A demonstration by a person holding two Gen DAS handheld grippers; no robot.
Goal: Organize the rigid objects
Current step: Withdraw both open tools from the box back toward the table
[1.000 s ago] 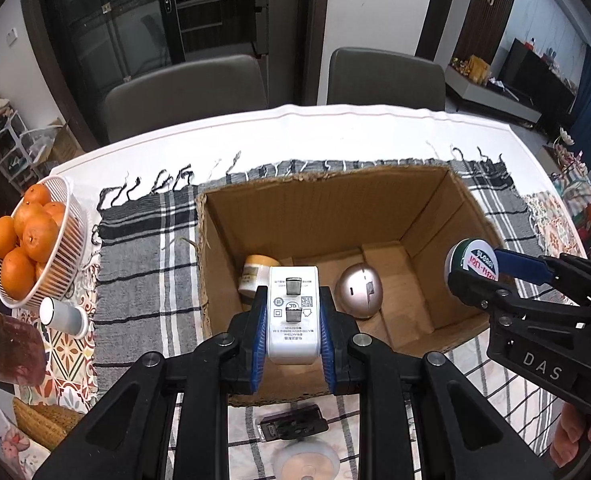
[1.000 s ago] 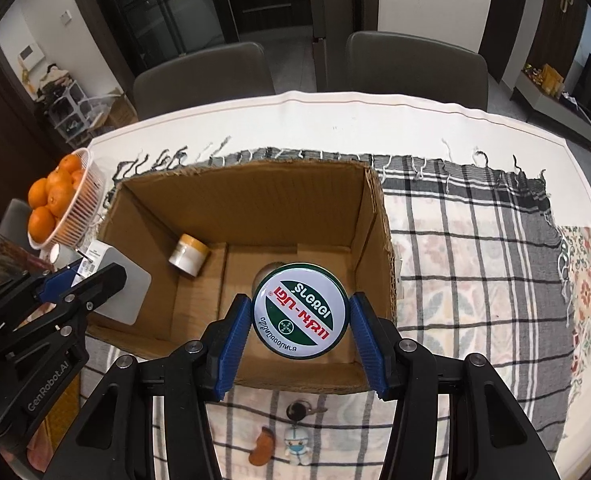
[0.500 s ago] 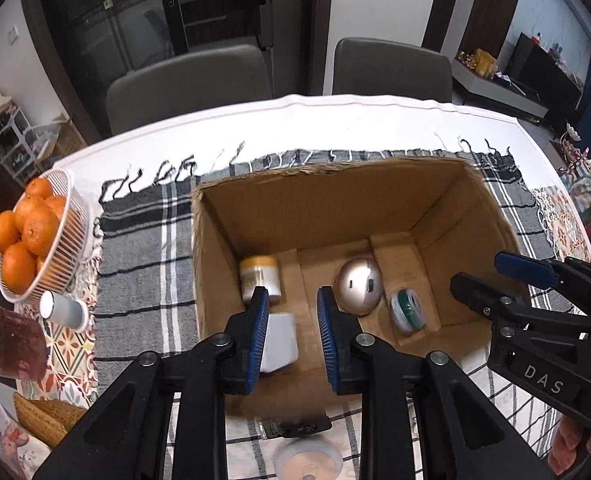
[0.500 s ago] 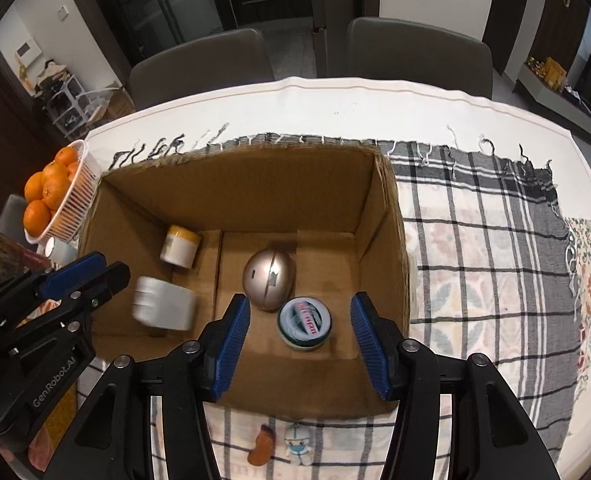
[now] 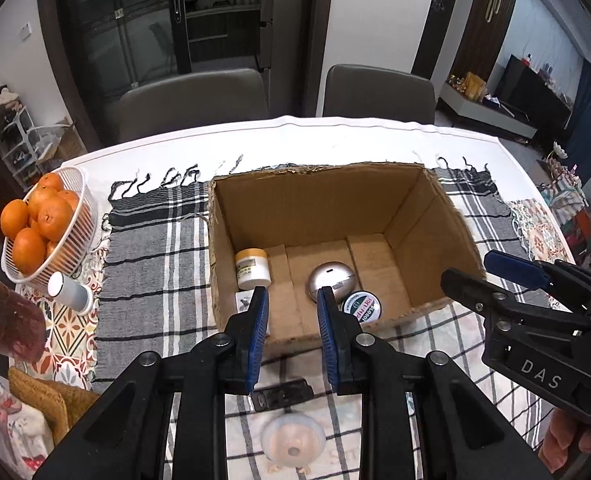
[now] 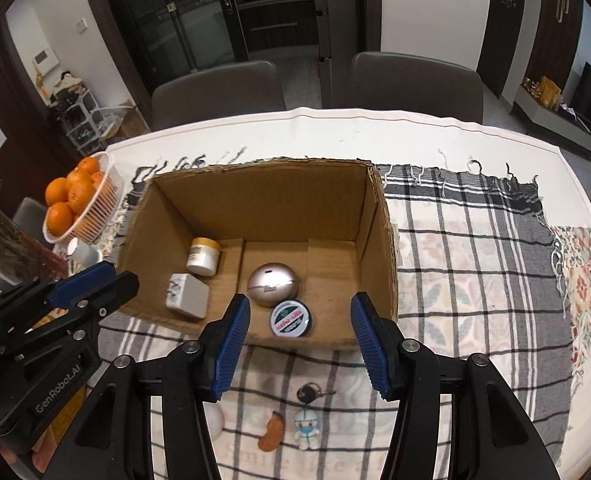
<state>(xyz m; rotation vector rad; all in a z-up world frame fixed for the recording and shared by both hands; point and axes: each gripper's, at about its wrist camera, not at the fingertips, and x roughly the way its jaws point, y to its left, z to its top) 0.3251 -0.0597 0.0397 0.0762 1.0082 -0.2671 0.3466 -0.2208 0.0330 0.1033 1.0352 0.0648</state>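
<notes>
An open cardboard box [image 6: 371, 216] [image 5: 451, 216] stands on a plaid cloth. Inside lie a white charger block [image 6: 187, 295], a white jar with a tan lid [image 6: 203, 255] [image 5: 252, 268], a silver dome [image 6: 272, 283] [image 5: 330, 278] and a green and white round tin [image 6: 291, 318] [image 5: 362, 306]. My left gripper [image 5: 291, 332] is open and empty above the box's near wall. My right gripper [image 6: 300, 344] is open and empty, above the near wall by the tin. Each gripper shows in the other's view, the right [image 5: 471, 270] and the left [image 6: 97, 278].
A white basket of oranges [image 5: 41, 224] [image 6: 77, 200] and a small white cup [image 5: 69, 292] sit left of the box. A key with small figure charms [image 6: 307, 420] and a pale round object [image 5: 293, 438] lie on the cloth in front. Two chairs stand behind the table.
One second ago my left gripper held the white charger and my right held the tin over the box. Both opened; the charger and tin now lie in the box. Both grippers pulled back.
</notes>
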